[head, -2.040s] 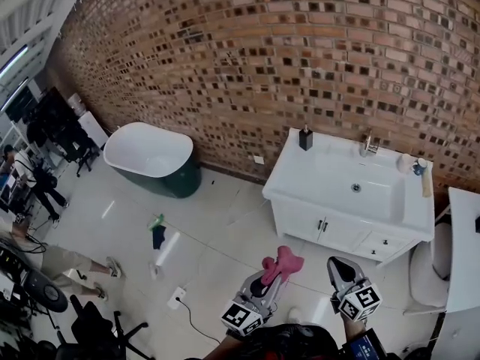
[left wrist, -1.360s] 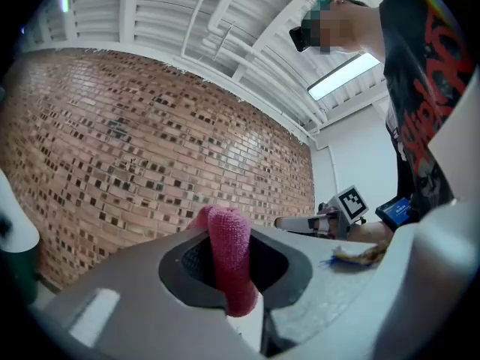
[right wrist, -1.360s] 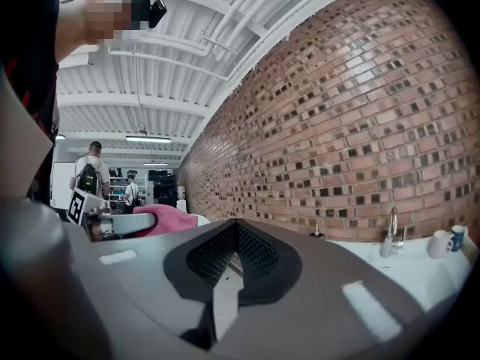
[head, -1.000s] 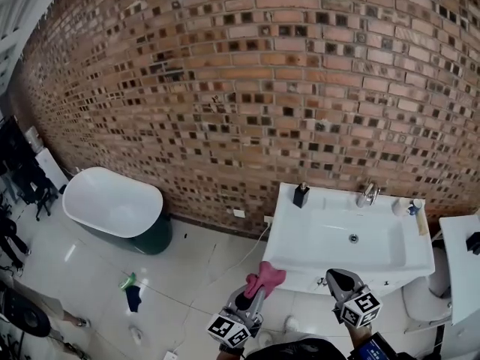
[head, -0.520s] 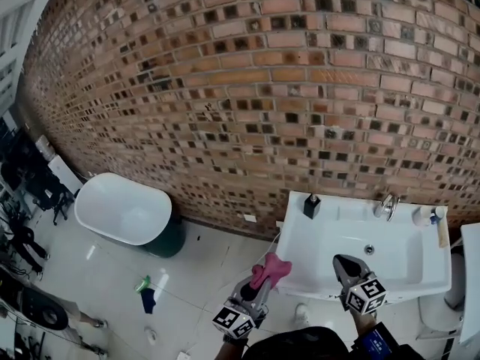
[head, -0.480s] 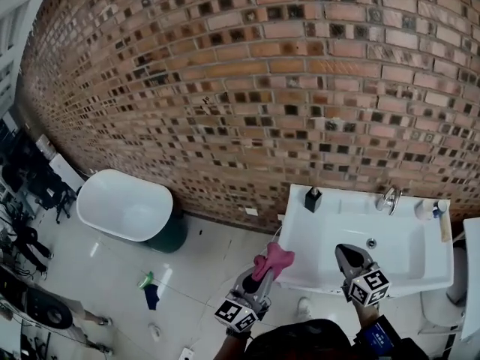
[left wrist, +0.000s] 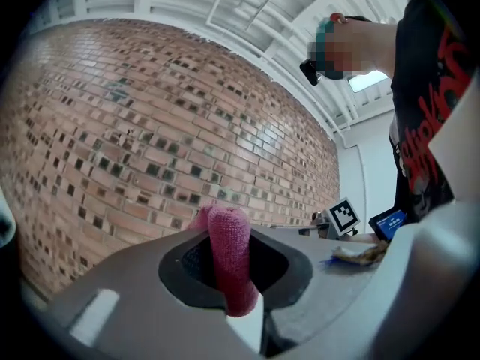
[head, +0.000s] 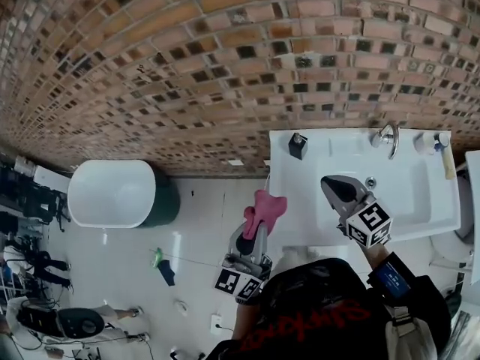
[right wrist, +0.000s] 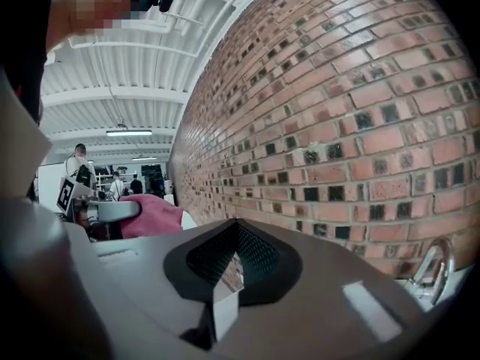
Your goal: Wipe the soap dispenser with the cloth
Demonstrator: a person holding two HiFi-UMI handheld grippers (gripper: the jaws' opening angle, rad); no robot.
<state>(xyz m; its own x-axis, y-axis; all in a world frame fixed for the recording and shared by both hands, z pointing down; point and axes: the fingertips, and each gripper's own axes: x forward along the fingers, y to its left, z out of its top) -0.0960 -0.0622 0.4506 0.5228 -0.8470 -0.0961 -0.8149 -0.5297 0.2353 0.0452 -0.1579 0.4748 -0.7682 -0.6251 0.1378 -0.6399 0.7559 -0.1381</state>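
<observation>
The black soap dispenser [head: 298,145] stands on the back left corner of the white washbasin [head: 420,201], against the brick wall. My left gripper [head: 251,235] is shut on a pink cloth [head: 262,207] and hangs just off the basin's left front corner, short of the dispenser. In the left gripper view the cloth [left wrist: 230,265] is pinched upright between the jaws of that gripper [left wrist: 229,280]. My right gripper [head: 331,186] is over the basin's front half, shut and empty. The right gripper view shows its jaws [right wrist: 232,265] closed, with the cloth [right wrist: 154,214] off to the left.
A chrome faucet [head: 388,137] rises at the basin's back, and small items [head: 439,145] sit at its right end. A white and green bathtub [head: 112,193] stands to the left by the wall. Rags [head: 163,266] and a cable lie on the tiled floor. People stand far left.
Both grippers have come forward to the washbasin together with the head. The right one now hangs over the basin, the left one with the cloth at its left edge.
</observation>
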